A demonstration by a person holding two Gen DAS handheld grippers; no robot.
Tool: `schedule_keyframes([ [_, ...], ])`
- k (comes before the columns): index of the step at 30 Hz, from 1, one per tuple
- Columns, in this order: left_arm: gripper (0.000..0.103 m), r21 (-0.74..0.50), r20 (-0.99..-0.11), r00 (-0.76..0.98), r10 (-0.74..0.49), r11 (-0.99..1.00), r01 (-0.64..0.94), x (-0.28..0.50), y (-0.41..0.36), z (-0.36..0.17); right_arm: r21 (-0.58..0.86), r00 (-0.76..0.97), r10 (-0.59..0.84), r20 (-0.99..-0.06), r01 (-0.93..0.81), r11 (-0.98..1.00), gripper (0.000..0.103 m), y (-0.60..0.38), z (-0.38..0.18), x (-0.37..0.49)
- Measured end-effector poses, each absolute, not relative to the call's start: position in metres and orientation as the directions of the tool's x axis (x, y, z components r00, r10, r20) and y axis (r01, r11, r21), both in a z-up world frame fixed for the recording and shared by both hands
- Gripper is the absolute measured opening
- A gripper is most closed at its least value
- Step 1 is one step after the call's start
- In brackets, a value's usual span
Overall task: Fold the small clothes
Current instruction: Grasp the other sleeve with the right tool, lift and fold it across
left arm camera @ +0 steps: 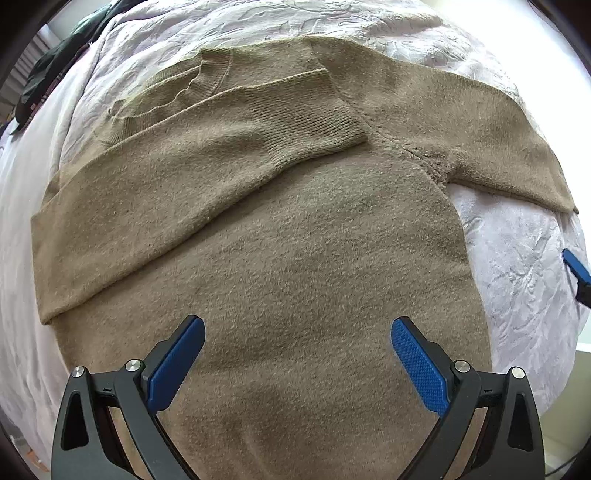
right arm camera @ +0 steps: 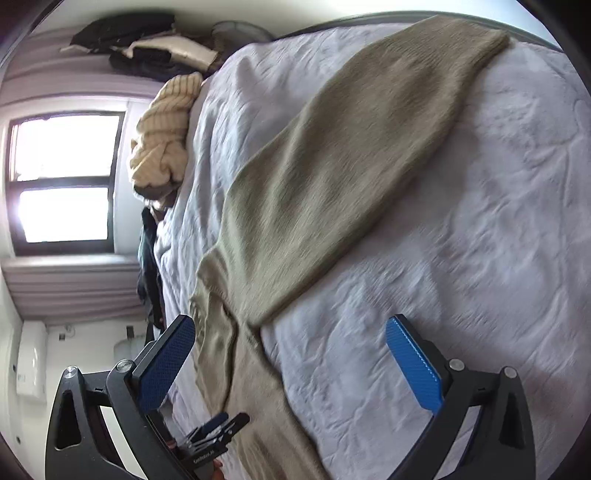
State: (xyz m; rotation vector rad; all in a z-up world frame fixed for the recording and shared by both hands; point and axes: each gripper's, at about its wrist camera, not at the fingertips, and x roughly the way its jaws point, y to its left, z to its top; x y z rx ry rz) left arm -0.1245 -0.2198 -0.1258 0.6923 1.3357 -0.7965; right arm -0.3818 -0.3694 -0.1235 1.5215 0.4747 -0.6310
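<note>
A tan knit sweater (left arm camera: 295,229) lies flat on the pale bedspread (left arm camera: 517,258). Its left sleeve (left arm camera: 207,162) is folded across the chest; its right sleeve (left arm camera: 480,122) stretches out to the right. My left gripper (left arm camera: 297,332) is open and empty, hovering over the sweater's body. My right gripper (right arm camera: 290,332) is open and empty above the bedspread (right arm camera: 461,258), beside the outstretched sleeve (right arm camera: 332,177). The left gripper (right arm camera: 218,430) shows at the bottom of the right wrist view, and a blue fingertip (left arm camera: 576,267) of the right gripper shows at the right edge of the left wrist view.
A cream ribbed garment (right arm camera: 162,136) lies bunched at the bed's far edge. Dark clothes (right arm camera: 125,33) sit on a shelf and more (left arm camera: 55,66) at the bed's far left. A window (right arm camera: 62,181) is beyond the bed.
</note>
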Motion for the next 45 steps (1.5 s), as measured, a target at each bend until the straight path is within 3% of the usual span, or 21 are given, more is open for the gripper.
schedule_keyframes([
  [6, 0.101, 0.004, -0.991, 0.076, -0.107, 0.552, 0.834, -0.134, -0.247, -0.128, 0.773, 0.756, -0.162, -0.634, 0.622, -0.126, 0.103, -0.394, -0.134, -0.408],
  [20, 0.101, -0.019, -0.988, 0.072, -0.14, 0.559, 0.829, -0.134, -0.263, -0.132, 0.867, 0.812, -0.313, -0.492, 0.424, -0.264, 0.103, -0.455, -0.159, -0.431],
  [21, 0.101, -0.025, -0.987, 0.07, -0.147, 0.562, 0.827, -0.132, -0.265, -0.132, 0.871, 0.815, -0.323, -0.481, 0.403, -0.28, 0.1, -0.456, -0.162, -0.433],
  [23, 0.101, -0.039, -0.984, 0.069, -0.167, 0.57, 0.821, -0.129, -0.267, -0.125, 0.872, 0.819, -0.329, -0.471, 0.373, -0.318, 0.079, -0.456, -0.168, -0.435],
  [25, 0.101, -0.056, -0.98, 0.064, -0.186, 0.577, 0.815, -0.125, -0.269, -0.12, 0.856, 0.826, -0.294, -0.481, 0.369, -0.363, 0.01, -0.455, -0.178, -0.434],
  [26, 0.101, -0.057, -0.98, 0.067, -0.19, 0.581, 0.812, -0.123, -0.268, -0.118, 0.853, 0.829, -0.289, -0.479, 0.362, -0.376, 0.006, -0.455, -0.182, -0.434],
  [34, 0.101, -0.062, -0.967, 0.114, -0.228, 0.643, 0.763, -0.091, -0.247, -0.096, 0.928, 0.873, -0.314, -0.373, 0.345, -0.144, 0.006, -0.46, -0.129, -0.403],
  [45, 0.101, -0.074, -0.955, 0.184, -0.231, 0.789, 0.61, -0.018, -0.144, -0.105, 0.827, 0.907, 0.014, -0.421, 0.378, 0.416, 0.006, -0.429, -0.014, -0.197],
])
